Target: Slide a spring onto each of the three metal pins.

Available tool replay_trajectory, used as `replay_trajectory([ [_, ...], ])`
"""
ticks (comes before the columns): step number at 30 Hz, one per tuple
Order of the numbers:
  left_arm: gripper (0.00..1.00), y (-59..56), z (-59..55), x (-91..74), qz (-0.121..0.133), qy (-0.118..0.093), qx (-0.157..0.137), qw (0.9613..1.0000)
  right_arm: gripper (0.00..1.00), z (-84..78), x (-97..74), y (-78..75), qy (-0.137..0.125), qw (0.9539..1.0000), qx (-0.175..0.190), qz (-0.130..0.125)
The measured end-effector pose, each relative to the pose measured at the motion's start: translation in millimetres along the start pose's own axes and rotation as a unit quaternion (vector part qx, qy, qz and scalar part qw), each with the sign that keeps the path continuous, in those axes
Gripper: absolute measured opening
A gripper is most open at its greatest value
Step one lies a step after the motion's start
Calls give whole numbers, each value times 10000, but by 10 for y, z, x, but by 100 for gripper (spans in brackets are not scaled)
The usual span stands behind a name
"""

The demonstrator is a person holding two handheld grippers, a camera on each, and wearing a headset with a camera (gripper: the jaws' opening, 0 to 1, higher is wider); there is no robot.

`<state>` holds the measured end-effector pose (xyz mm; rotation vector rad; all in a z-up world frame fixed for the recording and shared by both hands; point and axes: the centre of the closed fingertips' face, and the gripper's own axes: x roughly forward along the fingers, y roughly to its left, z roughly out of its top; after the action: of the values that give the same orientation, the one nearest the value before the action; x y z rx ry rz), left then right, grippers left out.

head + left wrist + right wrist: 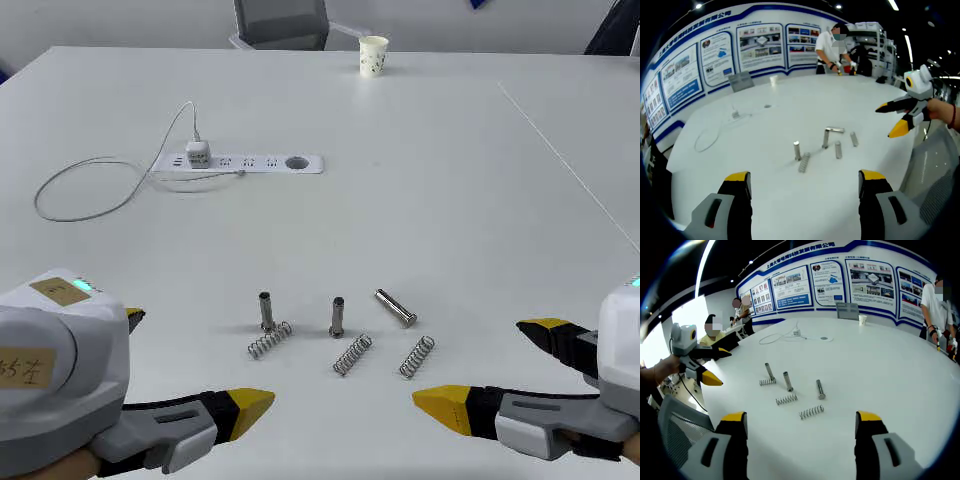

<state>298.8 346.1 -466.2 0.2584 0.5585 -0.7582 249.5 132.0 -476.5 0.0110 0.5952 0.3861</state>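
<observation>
**A:** How do the two grippers stand?

**B:** The left gripper (198, 360) is at the lower left of the head view. Its jaws are wide apart and there is nothing between them. The right gripper (470, 362) is at the lower right, also spread wide and holding nothing. Both hover over the near part of the white table (450, 200), and their yellow tips point inward, toward each other.

**A:** And where are the pins?

**B:** They are on the table between the two grippers, a little farther from the person. The left pin (266, 309) and the middle pin (337, 315) stand upright. The right pin (396, 308) lies on its side, at a slant.

**A:** And the springs?

**B:** All three lie flat in a row, just in front of the pins, and no spring is on a pin yet. The left spring (270, 340) reaches the foot of the left pin, but I cannot tell if it touches. The middle spring (352, 354) is just beside the middle pin. The right spring (417, 356) lies near the right pin, apart from it.

**A:** What else is on the table?

**B:** Farther back there is a white power strip (245, 162) with a charger (198, 153) plugged in, and a thin cable (90, 190) makes a loop to the left. A paper cup (373, 55) stands at the far edge, and a grey chair (280, 22) is behind it.
</observation>
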Motion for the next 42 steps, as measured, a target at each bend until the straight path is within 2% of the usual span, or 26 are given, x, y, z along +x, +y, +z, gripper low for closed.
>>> replay_trajectory([
  [5, 89, -17, -27, -5, -23, 60, 20, 10000, 90, 21, -4, -2, -48, 10000, 29, -8],
  [22, 87, -53, -10, -20, -38, 55, 31, 10000, 89, 37, -15, -8, -98, 9999, 40, -33],
  [31, 79, -49, -57, 20, -62, 85, 71, 9999, 89, 59, -9, 25, -141, 9999, 40, 22],
  [37, 70, -35, -117, 102, -116, 167, 105, 9997, 88, 60, -3, 40, -143, 9999, 39, 58],
  [42, 64, -20, -121, 157, -149, 185, 166, 9996, 87, 75, -7, 41, -190, 9998, 51, 66],
])
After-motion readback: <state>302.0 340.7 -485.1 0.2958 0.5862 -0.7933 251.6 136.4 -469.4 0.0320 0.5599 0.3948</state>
